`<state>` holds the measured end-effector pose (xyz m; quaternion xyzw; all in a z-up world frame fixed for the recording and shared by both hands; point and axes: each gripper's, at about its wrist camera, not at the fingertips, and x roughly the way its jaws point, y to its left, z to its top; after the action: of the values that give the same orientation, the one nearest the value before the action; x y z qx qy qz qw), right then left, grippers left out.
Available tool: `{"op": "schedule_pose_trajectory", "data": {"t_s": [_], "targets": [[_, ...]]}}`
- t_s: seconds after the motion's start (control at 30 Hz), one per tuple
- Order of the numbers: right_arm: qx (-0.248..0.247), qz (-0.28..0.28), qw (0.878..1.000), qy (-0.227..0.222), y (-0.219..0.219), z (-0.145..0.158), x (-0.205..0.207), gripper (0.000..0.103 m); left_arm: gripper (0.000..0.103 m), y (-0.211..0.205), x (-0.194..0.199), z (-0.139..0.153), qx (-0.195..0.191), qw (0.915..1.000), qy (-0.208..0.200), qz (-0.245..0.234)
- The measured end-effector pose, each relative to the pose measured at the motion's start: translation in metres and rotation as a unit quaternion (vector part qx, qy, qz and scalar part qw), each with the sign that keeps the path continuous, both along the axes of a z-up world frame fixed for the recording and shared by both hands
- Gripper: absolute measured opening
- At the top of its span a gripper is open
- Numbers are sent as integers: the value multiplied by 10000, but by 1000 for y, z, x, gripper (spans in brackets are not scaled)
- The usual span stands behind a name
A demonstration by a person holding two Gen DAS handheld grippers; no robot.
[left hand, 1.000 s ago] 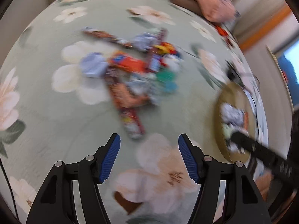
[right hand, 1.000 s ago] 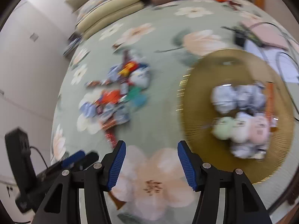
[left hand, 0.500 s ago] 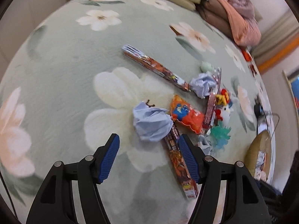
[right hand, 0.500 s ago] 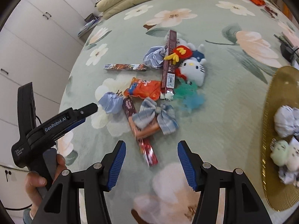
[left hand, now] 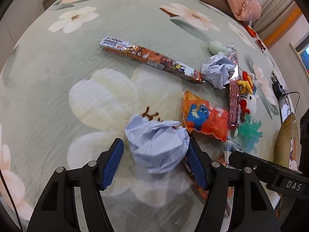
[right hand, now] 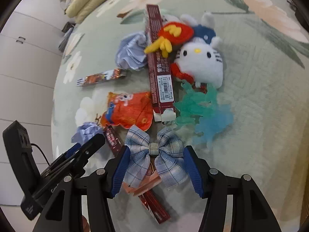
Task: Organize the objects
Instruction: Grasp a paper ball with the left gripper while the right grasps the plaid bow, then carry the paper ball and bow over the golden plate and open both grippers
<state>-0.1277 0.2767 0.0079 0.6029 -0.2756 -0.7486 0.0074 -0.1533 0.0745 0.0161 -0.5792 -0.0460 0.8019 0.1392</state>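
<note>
Two claws open: plaid bow [right hand: 153,154] crosswise between right claw [right hand: 155,171] pads.

- Woven tray [left hand: 285,141]: only its edge shows in the left wrist view, cut by the right gripper's body; contents unreadable.
- Dark red snack stick [right hand: 152,203]: middle hidden under the plaid bow [right hand: 154,154] and a peach wrapper [right hand: 143,185].
- Crumpled blue paper ball [right hand: 87,131]: partly covered by the left gripper in the right wrist view.
- Pale green plush [left hand: 217,46]: too small to identify.
- Long red box [right hand: 158,61]: print illegible; upper end blurred.
- Hand [right hand: 85,226]: sliver only, bottom edge.
</note>
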Motion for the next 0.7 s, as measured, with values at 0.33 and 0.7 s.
{"op": "schedule_pose_trajectory", "data": {"t_s": [0.33, 0.7], "targets": [[-85, 107, 9991, 394, -5, 6, 4, 39, 48, -5, 13, 17, 155, 9997, 211, 21], [352, 397, 9967, 621, 2, 58, 93, 39, 48, -1, 95, 58, 241, 9996, 45, -168]]}}
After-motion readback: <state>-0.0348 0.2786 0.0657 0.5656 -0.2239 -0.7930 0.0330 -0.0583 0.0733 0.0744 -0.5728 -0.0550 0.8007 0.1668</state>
